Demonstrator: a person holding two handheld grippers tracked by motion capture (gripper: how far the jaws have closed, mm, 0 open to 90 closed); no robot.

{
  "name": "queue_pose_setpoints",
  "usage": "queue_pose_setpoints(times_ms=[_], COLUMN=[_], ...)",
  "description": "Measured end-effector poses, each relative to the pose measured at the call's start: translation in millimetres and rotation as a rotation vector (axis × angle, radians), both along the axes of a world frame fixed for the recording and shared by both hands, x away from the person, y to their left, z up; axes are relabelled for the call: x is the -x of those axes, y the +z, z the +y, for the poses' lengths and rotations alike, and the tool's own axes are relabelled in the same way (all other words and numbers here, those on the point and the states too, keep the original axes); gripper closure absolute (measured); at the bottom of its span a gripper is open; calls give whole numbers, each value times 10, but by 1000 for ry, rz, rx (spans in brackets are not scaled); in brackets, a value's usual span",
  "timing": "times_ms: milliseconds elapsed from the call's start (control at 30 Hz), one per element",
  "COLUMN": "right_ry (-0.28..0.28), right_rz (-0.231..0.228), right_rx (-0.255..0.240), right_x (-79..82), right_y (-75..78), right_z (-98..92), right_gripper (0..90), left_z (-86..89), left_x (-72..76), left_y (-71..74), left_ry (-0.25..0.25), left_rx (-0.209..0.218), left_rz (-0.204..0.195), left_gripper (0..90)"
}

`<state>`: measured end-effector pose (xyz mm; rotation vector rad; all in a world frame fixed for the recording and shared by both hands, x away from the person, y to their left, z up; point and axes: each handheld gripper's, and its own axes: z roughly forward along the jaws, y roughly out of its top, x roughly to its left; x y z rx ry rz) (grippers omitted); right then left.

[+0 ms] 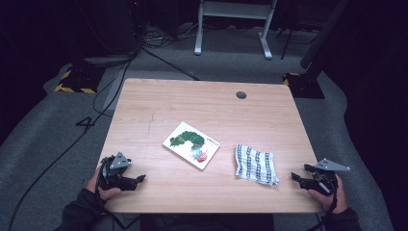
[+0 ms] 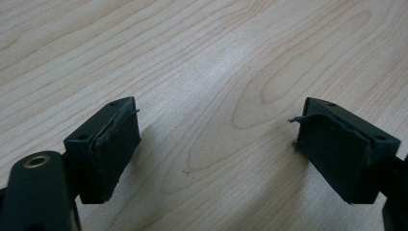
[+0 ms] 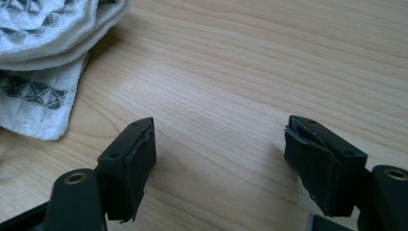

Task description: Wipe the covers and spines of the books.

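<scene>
The folded white-and-black checked cloth (image 1: 256,164) lies at nine o'clock, just beside the right gripper (image 1: 297,178), whose jaws gape empty.

The left gripper (image 2: 216,144) hangs low over the table (image 2: 207,62), its two black jaws rising from the bottom edge and standing wide apart, with only bare wood between them. The pad (image 2: 115,154) on the left-hand jaw is frayed along its top edge, and the one on the right-hand jaw has a thin strip curling off its upper corner (both pads look well worn). A brass-coloured screw hole (image 2: 36,160) shows on the arm behind the left-hand jaw. The tabletop is pale wood with a clear oval grain pattern. Soft shadows lie under each jaw, so the tips seem close to the surface, though I can't say whether they touch it.
</scene>
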<state>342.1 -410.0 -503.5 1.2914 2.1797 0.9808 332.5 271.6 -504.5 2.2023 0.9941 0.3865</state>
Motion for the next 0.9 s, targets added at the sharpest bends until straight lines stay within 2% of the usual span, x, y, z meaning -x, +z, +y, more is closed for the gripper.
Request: queue_pose_setpoints(times_ms=[900], right_ry=[-14], right_rz=[1], right_rx=[-1], right_x=[-12], right_y=[0], right_z=[0], right_gripper=[269], left_z=[3], left_x=[6], left_y=[-3], left_ry=[5], left_rx=[5], left_rz=[4], left_gripper=[148])
